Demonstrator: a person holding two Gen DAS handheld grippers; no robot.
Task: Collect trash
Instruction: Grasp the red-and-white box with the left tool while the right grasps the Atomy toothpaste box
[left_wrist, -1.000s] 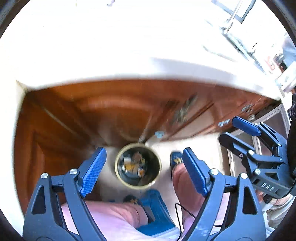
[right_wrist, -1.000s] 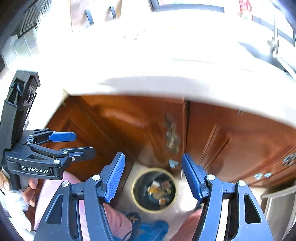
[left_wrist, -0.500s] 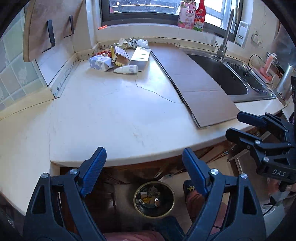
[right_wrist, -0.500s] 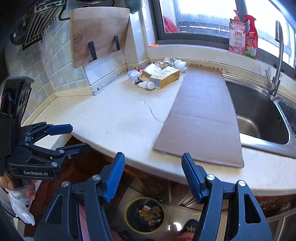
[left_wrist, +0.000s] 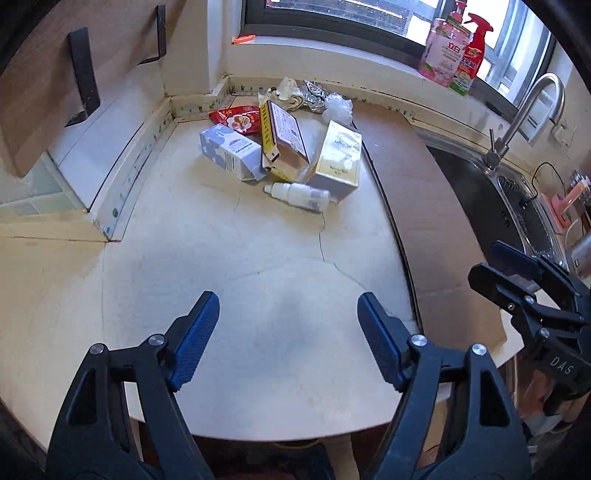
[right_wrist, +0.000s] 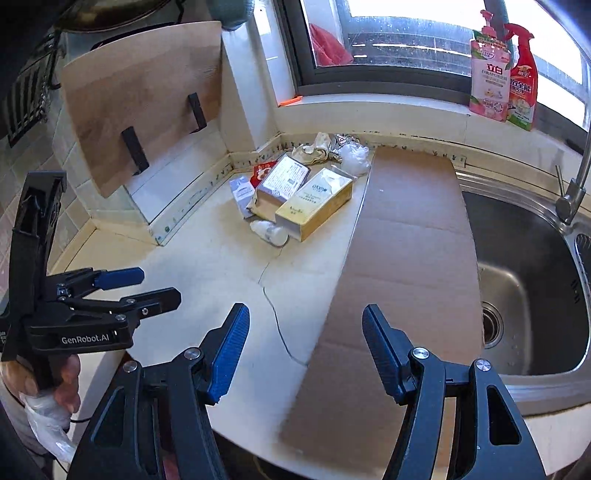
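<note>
A heap of trash lies in the far corner of the cream counter (left_wrist: 258, 258): a blue-white carton (left_wrist: 231, 151), a brown-yellow box (left_wrist: 282, 136), a gold box (left_wrist: 338, 158), a small white bottle (left_wrist: 299, 194), a red wrapper (left_wrist: 238, 118) and crumpled foil and plastic (left_wrist: 325, 98). The gold box (right_wrist: 314, 203) and bottle (right_wrist: 269, 230) also show in the right wrist view. My left gripper (left_wrist: 288, 336) is open and empty above the counter's near part. My right gripper (right_wrist: 304, 341) is open and empty above a flat cardboard sheet (right_wrist: 399, 258).
A steel sink (right_wrist: 528, 266) with a tap (left_wrist: 517, 114) lies to the right. Two cleaner bottles (right_wrist: 504, 70) stand on the window sill. A wooden cutting board (right_wrist: 140, 99) hangs on the left wall. The counter's front edge is just below the grippers.
Both grippers have risen from pointing down at a bin on the floor to looking over the counter, and moved closer to the trash heap. Both stayed open.
</note>
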